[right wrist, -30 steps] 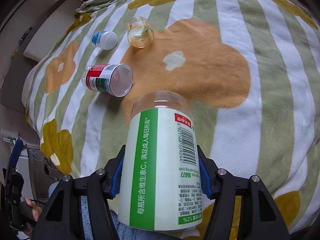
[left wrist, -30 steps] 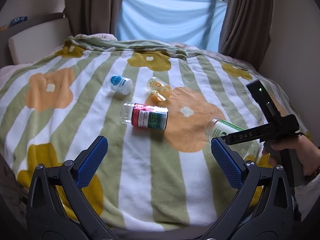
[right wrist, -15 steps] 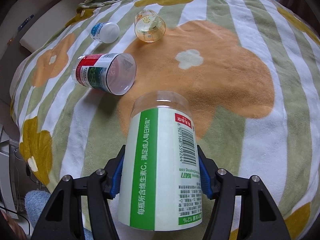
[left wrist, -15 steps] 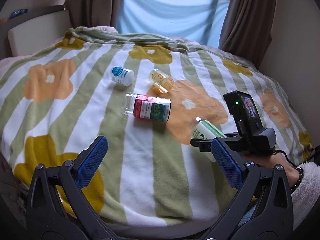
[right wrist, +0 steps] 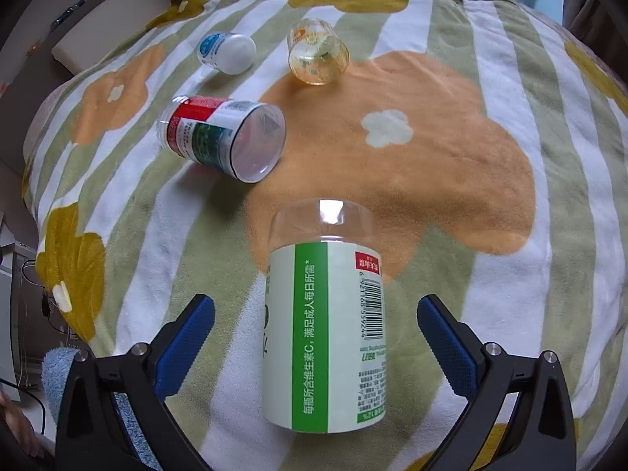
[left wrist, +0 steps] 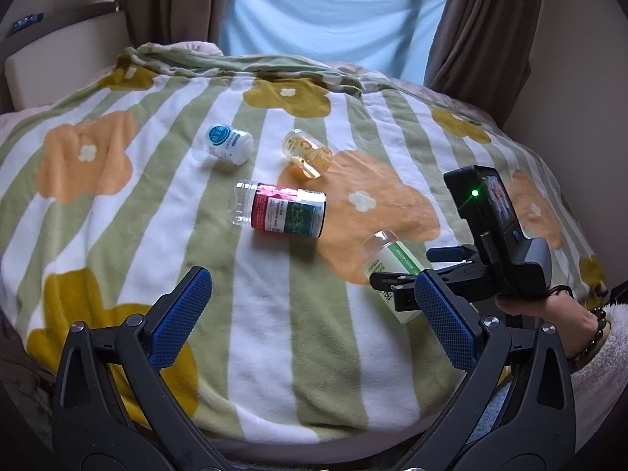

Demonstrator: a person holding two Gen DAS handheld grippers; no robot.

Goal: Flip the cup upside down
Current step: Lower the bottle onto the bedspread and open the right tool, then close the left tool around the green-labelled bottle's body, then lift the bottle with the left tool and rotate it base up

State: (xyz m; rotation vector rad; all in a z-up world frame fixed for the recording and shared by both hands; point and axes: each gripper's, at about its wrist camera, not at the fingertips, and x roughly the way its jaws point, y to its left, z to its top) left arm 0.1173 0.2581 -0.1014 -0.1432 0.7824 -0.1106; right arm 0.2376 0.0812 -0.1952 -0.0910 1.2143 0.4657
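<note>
The cup (right wrist: 325,333) is clear plastic with a white and green label. It sits on the striped flower blanket (right wrist: 490,204), its clear closed end pointing away from my right gripper (right wrist: 316,314). That gripper is open, with a blue pad on each side of the cup and a gap on both sides. In the left wrist view the cup (left wrist: 386,261) leans with its clear end up and to the left. Its lower end is hidden behind the right gripper (left wrist: 416,271), which a hand holds. My left gripper (left wrist: 312,286) hangs open over the blanket's near side, holding nothing.
A clear jar with a red and green label (left wrist: 286,216) lies on its side mid-blanket. Beyond it lie a small white bottle with a blue cap (left wrist: 229,143) and a small amber glass (left wrist: 308,153). Curtains and a blue sheet hang behind the bed.
My right gripper was shut on the cup and has now opened, leaving the cup on the blanket between its fingers. The left gripper stayed open.
</note>
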